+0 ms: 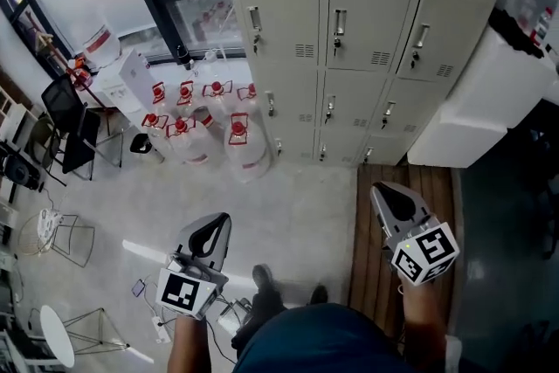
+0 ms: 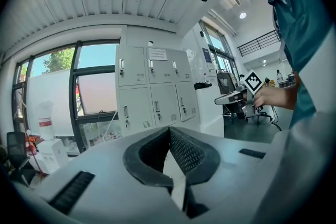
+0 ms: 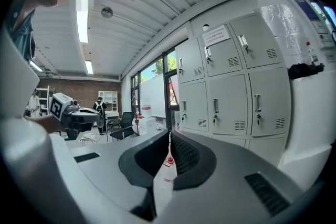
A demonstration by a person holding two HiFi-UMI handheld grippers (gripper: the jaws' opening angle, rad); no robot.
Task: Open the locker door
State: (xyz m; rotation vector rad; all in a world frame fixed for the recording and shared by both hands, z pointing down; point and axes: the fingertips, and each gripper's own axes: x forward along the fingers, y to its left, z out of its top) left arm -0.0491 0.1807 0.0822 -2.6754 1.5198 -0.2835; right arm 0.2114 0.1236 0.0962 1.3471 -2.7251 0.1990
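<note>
Grey-white lockers (image 1: 349,39) line the far wall, every door in view shut, well apart from the two hand-held grippers pointing toward them. Both the left gripper (image 1: 212,223) and the right gripper (image 1: 390,190) have their jaws clenched together on nothing. Red-capped water jugs (image 1: 205,122) cluster on the concrete floor (image 1: 297,205) — just beside the bank's left end.

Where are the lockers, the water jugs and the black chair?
lockers (image 1: 376,13), head view, on the flat front of a middle door.
water jugs (image 1: 247,155), head view, on the clear body of the nearest jug.
black chair (image 1: 61,100), head view, on its backrest.
</note>
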